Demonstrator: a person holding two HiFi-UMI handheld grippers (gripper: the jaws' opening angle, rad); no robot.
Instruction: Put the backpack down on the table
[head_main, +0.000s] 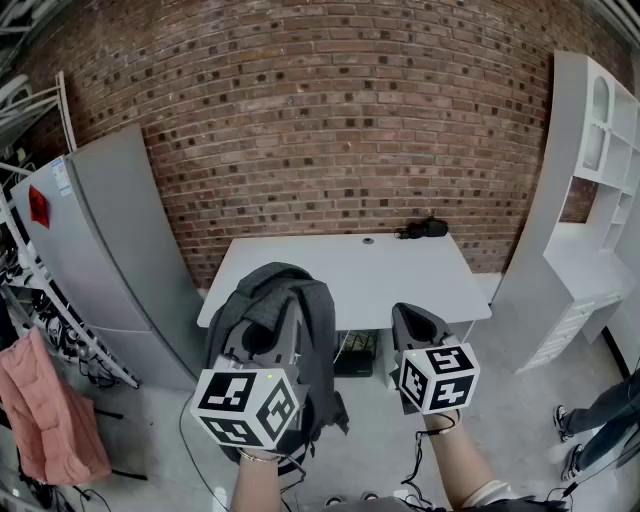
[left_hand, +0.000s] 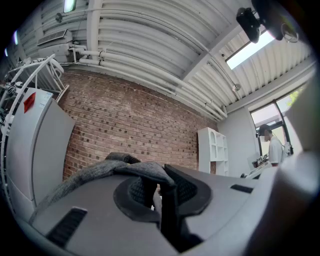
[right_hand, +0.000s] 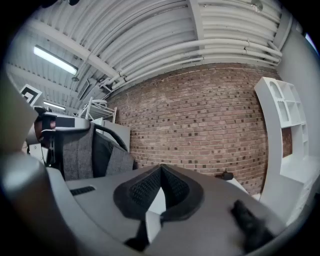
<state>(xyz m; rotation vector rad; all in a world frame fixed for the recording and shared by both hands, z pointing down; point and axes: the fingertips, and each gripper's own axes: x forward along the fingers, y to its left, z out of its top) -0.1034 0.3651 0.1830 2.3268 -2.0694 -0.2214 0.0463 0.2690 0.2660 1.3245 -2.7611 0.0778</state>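
Grey backpack (head_main: 292, 305); white table (head_main: 345, 272)

Backpack (head_main: 312, 318) rough cloth; table (head_main: 340, 272) smooth, matt.

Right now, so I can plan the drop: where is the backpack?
The backpack hangs lower left in the head view, its strap pinched in the left gripper, in front of the white table and not on it.

Two forearms, the left forearm (head_main: 256, 487) and the right forearm (head_main: 462, 468), reach forward side by side, each hand holding its gripper level. The left gripper (left_hand: 158, 187) is clamped on a grey backpack strap (left_hand: 134, 172) that drapes over its jaws. The right gripper (head_main: 418, 322) is empty, its jaws meeting tip to tip.
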